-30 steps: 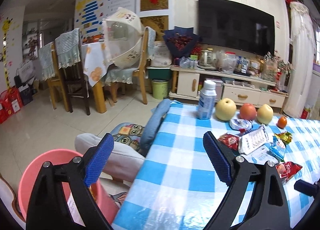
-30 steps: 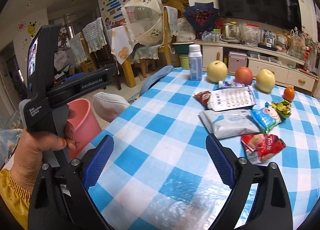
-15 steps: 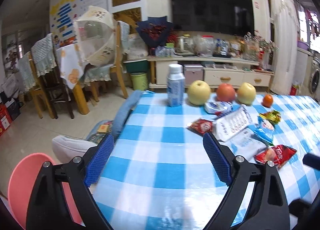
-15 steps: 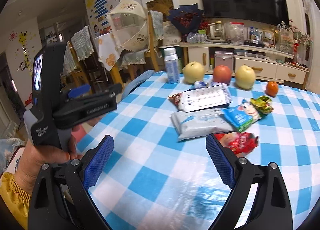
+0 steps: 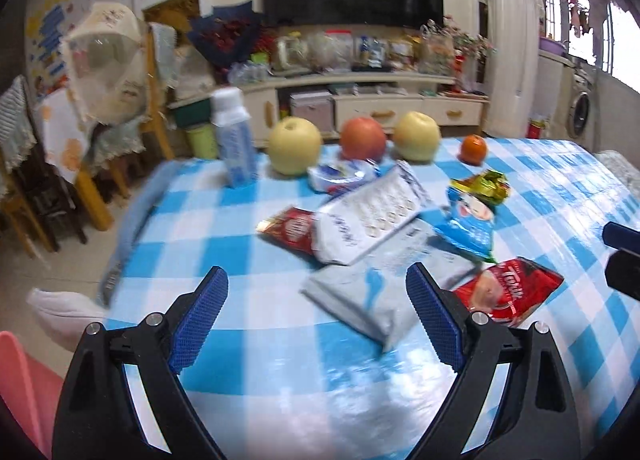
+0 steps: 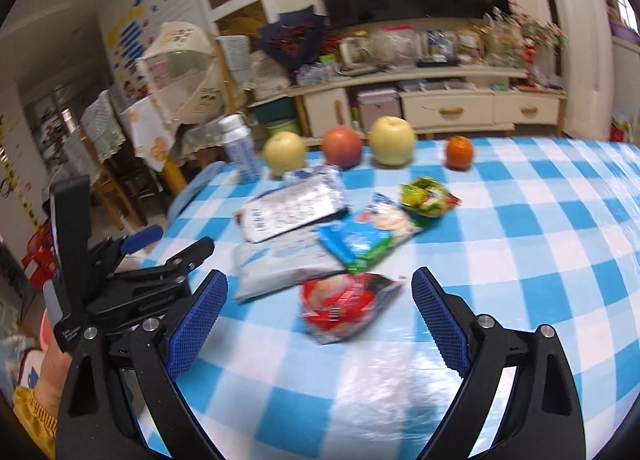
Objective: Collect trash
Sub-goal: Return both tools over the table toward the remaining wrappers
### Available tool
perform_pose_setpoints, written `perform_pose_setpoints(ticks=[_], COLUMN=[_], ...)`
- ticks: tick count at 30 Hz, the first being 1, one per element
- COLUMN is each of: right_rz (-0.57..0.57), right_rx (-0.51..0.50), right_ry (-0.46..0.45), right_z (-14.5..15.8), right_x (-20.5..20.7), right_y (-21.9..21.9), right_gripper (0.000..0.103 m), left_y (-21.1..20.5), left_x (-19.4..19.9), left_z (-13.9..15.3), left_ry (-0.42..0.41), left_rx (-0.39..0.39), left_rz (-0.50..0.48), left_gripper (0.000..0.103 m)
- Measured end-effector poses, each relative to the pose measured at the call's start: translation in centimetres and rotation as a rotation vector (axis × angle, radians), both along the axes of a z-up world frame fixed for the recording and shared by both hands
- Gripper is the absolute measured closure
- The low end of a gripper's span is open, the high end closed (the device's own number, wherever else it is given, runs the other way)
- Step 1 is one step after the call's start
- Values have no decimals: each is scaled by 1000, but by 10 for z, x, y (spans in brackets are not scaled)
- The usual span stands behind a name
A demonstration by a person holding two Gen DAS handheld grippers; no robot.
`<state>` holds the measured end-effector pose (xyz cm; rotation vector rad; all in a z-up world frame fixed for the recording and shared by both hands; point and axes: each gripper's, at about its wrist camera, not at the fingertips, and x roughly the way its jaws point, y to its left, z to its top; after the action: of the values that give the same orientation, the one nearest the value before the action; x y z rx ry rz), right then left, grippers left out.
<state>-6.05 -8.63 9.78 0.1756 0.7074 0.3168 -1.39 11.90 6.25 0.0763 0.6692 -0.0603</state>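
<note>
Several wrappers lie bunched mid-way across the checked tabletop (image 5: 248, 392), ahead of both grippers. Largest is the white pack (image 5: 370, 216), propped over a red-brown sachet (image 5: 292, 229); below it lies a pale pouch (image 5: 360, 296), flat and nearest the left gripper (image 5: 316, 314). Then a blue packet (image 6: 362, 238), a red packet (image 6: 340, 300) directly before the right gripper (image 6: 320, 316), and a small green-yellow wrapper (image 6: 428, 196) furthest off. Fruit and a bottle (image 5: 236, 140) stand in a row behind, apart from the litter.

Both grippers hold their jaws wide apart, nothing between them.

All this trash looks light, thin and crinkly, probably slick film that will slide on the glossy cloth sooner than lift. Motion blur hides the edges, but the red packet seems puffed at its middle; I would pinch there, or at a raised crimped end, not press a flat face. A pink bin (image 5: 20, 392) shows at the left edge.
</note>
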Motion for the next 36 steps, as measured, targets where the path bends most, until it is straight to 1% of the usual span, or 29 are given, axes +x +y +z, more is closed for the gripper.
perform_pose_setpoints(ticks=[6, 8, 10, 11, 14, 18, 22, 25, 29, 31, 33, 36], right_rz=[-35, -45, -50, -52, -57, -60, -66, -72, -82, -81, -72, -58], right_rx=[0, -9, -13, -13, -10, -6, -3, -2, -3, -6, 5, 8], right_ry=[84, 100, 113, 120, 139, 154, 153, 161, 175, 189, 210, 231], right_z=[-16, -20, -23, -25, -28, -29, -28, -28, -29, -32, -35, -38], right_x=[20, 23, 26, 28, 33, 38, 38, 40, 40, 41, 41, 42], right_y=[-26, -32, -36, -38, -43, -47, -51, -56, -63, -64, -65, -62], right_gripper=[11, 11, 11, 11, 11, 11, 11, 11, 11, 11, 11, 11], left_y=[-7, -9, -9, -8, -7, -17, -40, -64, -95, -101, -100, -95], left_x=[36, 50, 58, 62, 67, 66, 53, 37, 8, 1, 0, 2], left_z=[-28, -38, -45, -48, -51, -55, -55, -56, -57, -57, -55, -46], left_ry=[110, 157, 182, 203, 233, 258, 282, 316, 373, 388, 389, 344], left_rx=[-67, -81, -102, -133, -199, -217, -200, -155, -67, -37, -18, 36], left_rz=[-44, -63, -80, -96, -122, -155, -237, -357, -560, -599, -610, -578], left_gripper=[12, 12, 12, 12, 12, 12, 11, 10, 9, 9, 9, 9])
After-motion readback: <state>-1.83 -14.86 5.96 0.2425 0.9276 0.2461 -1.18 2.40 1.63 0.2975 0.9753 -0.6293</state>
